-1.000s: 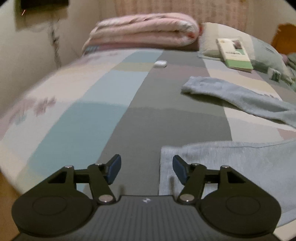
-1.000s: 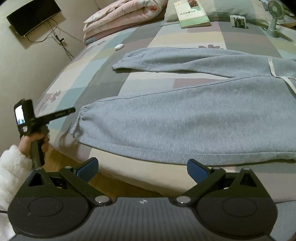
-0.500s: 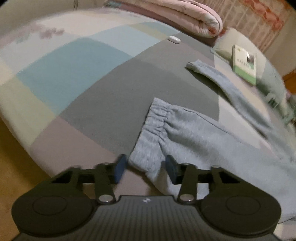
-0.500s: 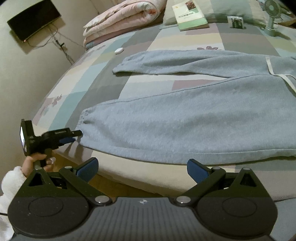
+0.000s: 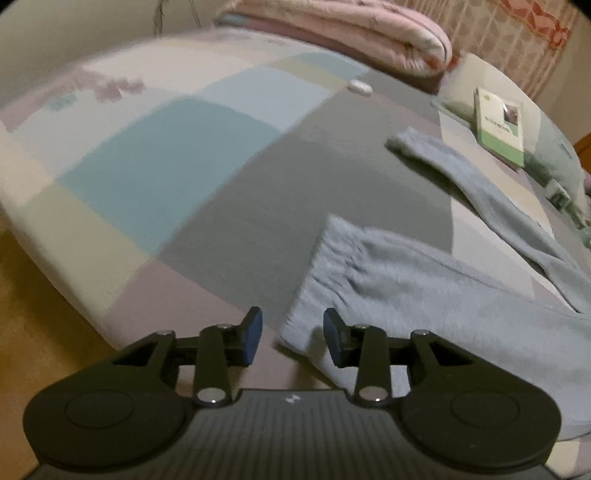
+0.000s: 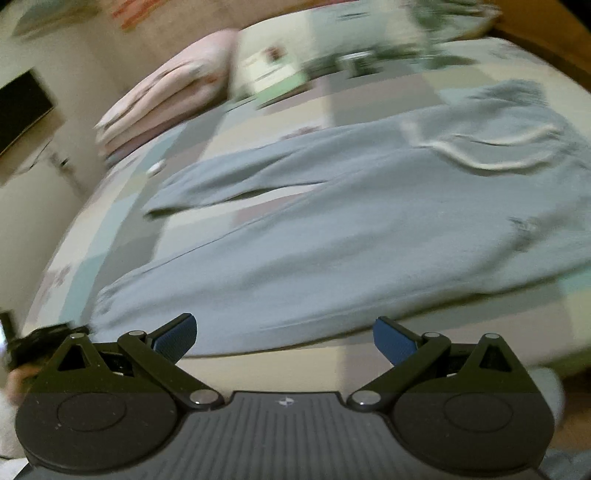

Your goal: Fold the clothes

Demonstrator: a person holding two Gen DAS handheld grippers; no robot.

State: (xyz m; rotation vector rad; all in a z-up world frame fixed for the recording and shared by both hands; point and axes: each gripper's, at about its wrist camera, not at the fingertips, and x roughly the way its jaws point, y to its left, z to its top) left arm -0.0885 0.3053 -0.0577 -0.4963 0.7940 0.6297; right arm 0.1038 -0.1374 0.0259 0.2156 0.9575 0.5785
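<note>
Grey sweatpants (image 6: 332, 240) lie flat across the bed, legs to the left, waist with a white drawstring (image 6: 480, 147) to the right. In the left wrist view the near leg's elastic cuff (image 5: 332, 266) lies just ahead of my left gripper (image 5: 291, 336), whose jaws are open with the cuff's corner between the fingertips, not clamped. The far leg (image 5: 480, 192) runs behind it. My right gripper (image 6: 284, 336) is wide open and empty, just off the near edge of the near leg.
The bed has a patchwork sheet (image 5: 166, 155). A folded pink quilt (image 5: 351, 33), a pillow with a green book (image 5: 502, 125) and a small white object (image 5: 360, 86) lie at the far side. Wooden floor (image 5: 33, 332) is below the bed edge.
My left gripper has opened a little and backed slightly from the cuff. My right gripper has swung right toward the waist side; its view is blurred by motion.
</note>
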